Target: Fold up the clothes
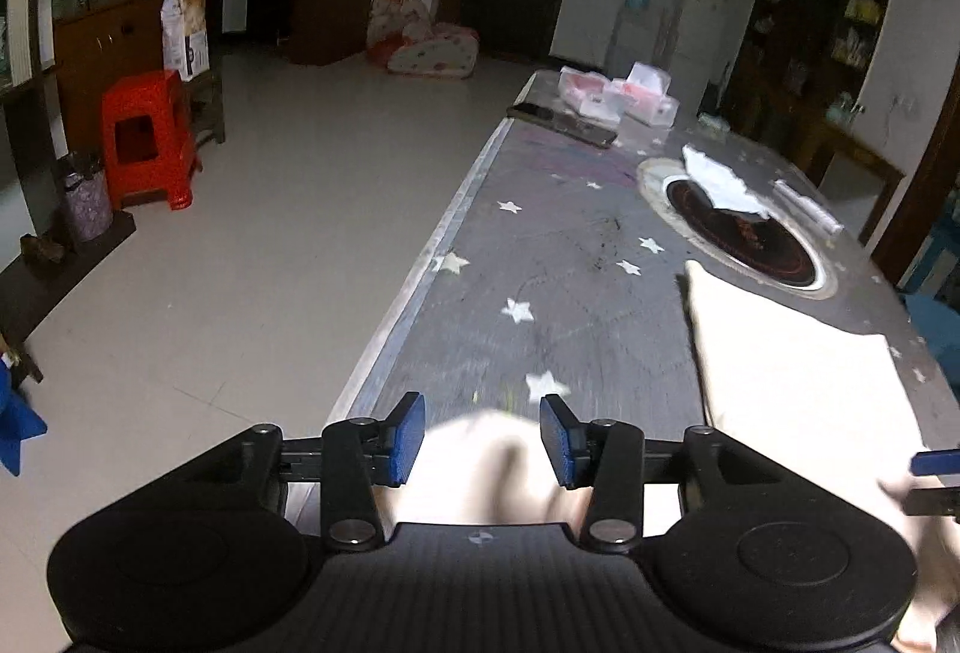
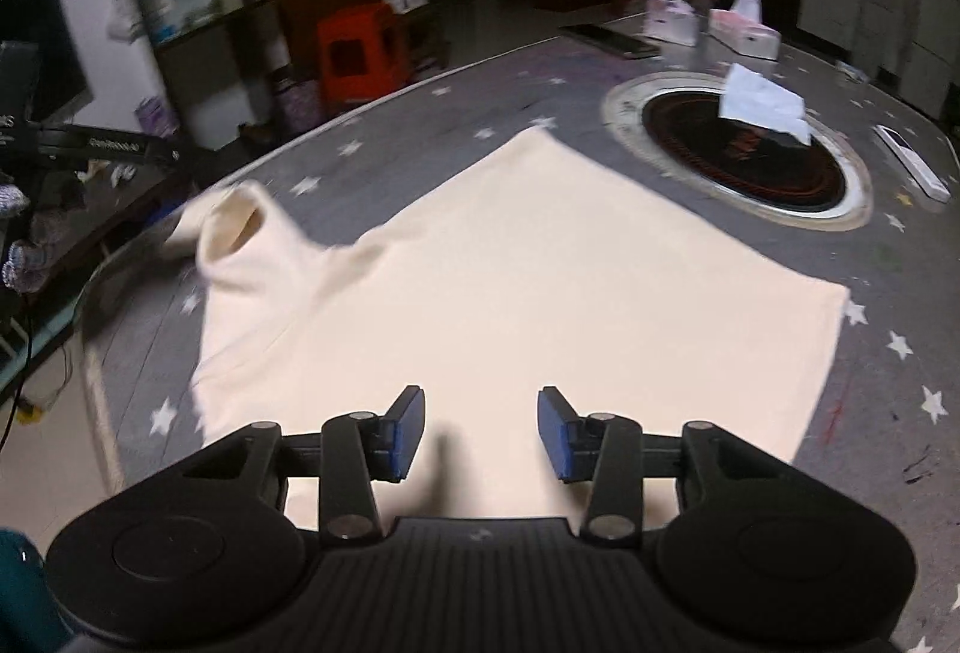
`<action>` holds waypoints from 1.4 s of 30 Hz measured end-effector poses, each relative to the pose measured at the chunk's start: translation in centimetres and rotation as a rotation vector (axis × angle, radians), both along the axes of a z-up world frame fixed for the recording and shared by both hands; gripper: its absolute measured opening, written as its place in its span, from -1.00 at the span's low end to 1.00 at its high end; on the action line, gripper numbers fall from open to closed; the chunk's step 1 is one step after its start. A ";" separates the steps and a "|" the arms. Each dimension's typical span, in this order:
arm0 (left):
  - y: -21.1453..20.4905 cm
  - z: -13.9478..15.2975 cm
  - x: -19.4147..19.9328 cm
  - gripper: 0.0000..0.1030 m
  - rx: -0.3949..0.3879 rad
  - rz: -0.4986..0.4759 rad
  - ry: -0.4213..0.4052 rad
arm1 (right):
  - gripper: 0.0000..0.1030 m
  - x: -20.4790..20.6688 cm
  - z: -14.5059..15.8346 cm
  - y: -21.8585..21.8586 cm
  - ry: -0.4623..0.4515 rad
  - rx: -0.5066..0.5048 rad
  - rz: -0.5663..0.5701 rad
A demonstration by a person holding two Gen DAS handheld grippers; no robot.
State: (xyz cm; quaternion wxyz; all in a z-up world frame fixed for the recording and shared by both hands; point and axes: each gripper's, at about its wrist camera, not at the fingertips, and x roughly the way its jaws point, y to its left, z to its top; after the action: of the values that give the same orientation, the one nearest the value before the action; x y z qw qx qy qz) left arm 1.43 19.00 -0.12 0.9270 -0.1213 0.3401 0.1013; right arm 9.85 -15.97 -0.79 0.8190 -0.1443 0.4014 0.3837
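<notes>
Garments: one cream top (image 2: pixel 528 293), the only piece of clothing on the table.
Grippers: two, the left gripper (image 1: pixel 483 440) and the right gripper (image 2: pixel 480 434); each has two blue pads.
Other counts: one round black hotplate (image 2: pixel 744 152) set into the table; one crumpled white paper (image 2: pixel 762 104) lying on it; one red stool (image 1: pixel 150 137) on the floor to the left; two pink-and-white boxes (image 2: pixel 744 32) at the far end; one dark flat strip (image 1: pixel 564 119) near them.
Garment look: plain cream, spread mostly flat, with one sleeve (image 2: pixel 234 224) raised and blurred at the left, its cuff gaping.
Garment place: near end of the grey star-printed table (image 1: pixel 540 257), just short of the hotplate.
Left gripper: jaws spread, nothing pinched; blurred cream cloth lies below the gap.
Right gripper: jaws spread, nothing pinched; it hovers over the near edge of the top.
Only in the left wrist view: pale floor, a patterned cushion (image 1: pixel 429 38) by the far wall, and a sliver of the right gripper at the right edge.
Only in the right wrist view: the whole garment outline and the lifted sleeve.
</notes>
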 end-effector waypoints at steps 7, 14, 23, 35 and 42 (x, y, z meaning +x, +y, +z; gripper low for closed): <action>-0.2 -2.3 -1.3 -0.05 0.047 0.039 0.102 | -0.16 -1.7 -0.6 0.2 0.018 -0.015 0.027; -1.4 -3.5 -0.6 -0.79 0.083 -0.007 0.105 | -0.08 -2.5 -0.5 -0.3 0.016 -0.023 0.025; 1.5 -1.0 1.5 -0.80 0.361 -0.034 0.071 | -0.07 -3.0 -0.7 -0.8 0.013 -0.039 0.010; 3.0 -4.4 2.8 -0.59 0.479 -0.024 0.170 | -0.07 -4.8 -0.3 0.9 -0.057 -0.005 0.090; 1.1 -1.8 2.2 -0.60 0.394 -0.023 0.087 | -0.07 -5.9 -1.5 2.9 -0.007 0.009 0.179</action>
State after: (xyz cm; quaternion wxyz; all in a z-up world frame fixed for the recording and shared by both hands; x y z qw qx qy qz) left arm 3.61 20.11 -1.95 0.9184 0.0708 0.3547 0.1602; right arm 3.97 -13.03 -2.27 0.7835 -0.1772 0.3826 0.4565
